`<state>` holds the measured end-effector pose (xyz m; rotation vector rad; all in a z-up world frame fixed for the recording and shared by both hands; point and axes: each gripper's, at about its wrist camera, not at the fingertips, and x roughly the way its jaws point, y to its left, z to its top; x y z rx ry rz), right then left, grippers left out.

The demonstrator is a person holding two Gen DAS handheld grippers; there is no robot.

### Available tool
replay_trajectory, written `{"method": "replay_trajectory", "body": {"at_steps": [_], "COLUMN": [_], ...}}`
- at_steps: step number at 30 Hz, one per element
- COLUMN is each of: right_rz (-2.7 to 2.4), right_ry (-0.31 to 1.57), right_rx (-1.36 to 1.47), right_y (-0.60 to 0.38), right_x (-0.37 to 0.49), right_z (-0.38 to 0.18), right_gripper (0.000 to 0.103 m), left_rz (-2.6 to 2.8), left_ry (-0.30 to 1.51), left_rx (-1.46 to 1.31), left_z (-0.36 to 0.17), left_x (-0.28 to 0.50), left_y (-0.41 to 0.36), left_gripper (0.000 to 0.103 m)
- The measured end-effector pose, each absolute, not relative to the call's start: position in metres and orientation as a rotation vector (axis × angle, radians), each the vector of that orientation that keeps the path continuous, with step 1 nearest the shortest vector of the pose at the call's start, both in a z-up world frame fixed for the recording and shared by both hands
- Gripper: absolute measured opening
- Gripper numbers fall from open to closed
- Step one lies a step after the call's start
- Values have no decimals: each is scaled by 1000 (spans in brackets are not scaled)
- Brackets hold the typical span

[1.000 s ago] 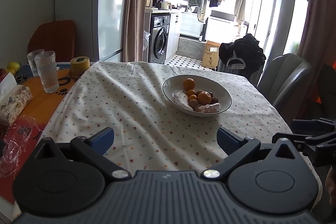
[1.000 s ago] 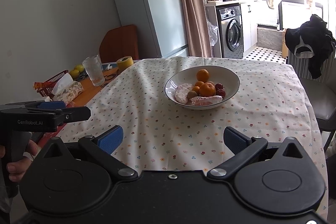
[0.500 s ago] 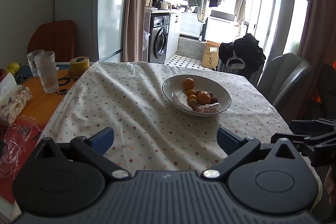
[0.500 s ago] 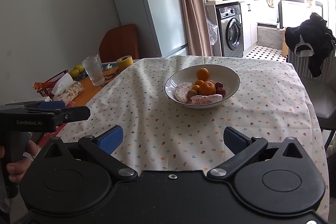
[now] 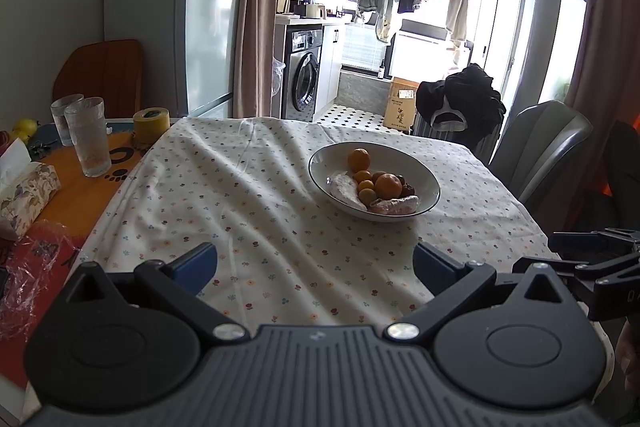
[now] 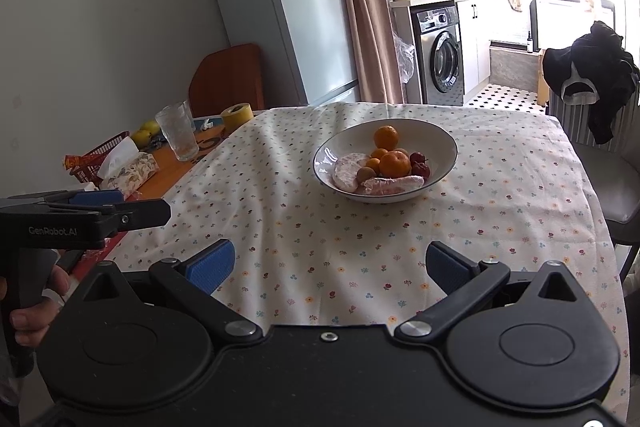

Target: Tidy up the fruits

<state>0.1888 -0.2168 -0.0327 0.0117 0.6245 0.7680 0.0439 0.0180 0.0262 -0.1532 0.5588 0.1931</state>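
Fruit fills a white bowl (image 6: 442,143) with a thin dark rim, standing on the flowered tablecloth (image 6: 280,211) that covers our worktop, toward its far half. We see one orange (image 6: 386,137) at the back of the bowl, a second orange (image 6: 395,163) in the middle, small yellow-orange fruits beside it, two dark red fruits (image 6: 419,163) on the right, and two pale items wrapped in clear film at the front and left. Our left tongs (image 5: 316,265) and right tongs (image 6: 328,265) hover low over the near edge, both spread wide with nothing between the blue pads, well apart from the bowl.
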Motion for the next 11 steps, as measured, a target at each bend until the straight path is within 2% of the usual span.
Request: {"method": "replay_trajectory", "body": {"at_steps": [11], "right_rz": [766], "right_ry": [635], "right_rx": [15], "right_y": [-218], "right_x": [190], "right_z": [-37], "right_gripper": [103], "left_rz": [183], "left_ry": [559], "left_rx": [-146], "left_z": [23], "left_x": [44], "left_y": [15], "left_gripper": [103]}}
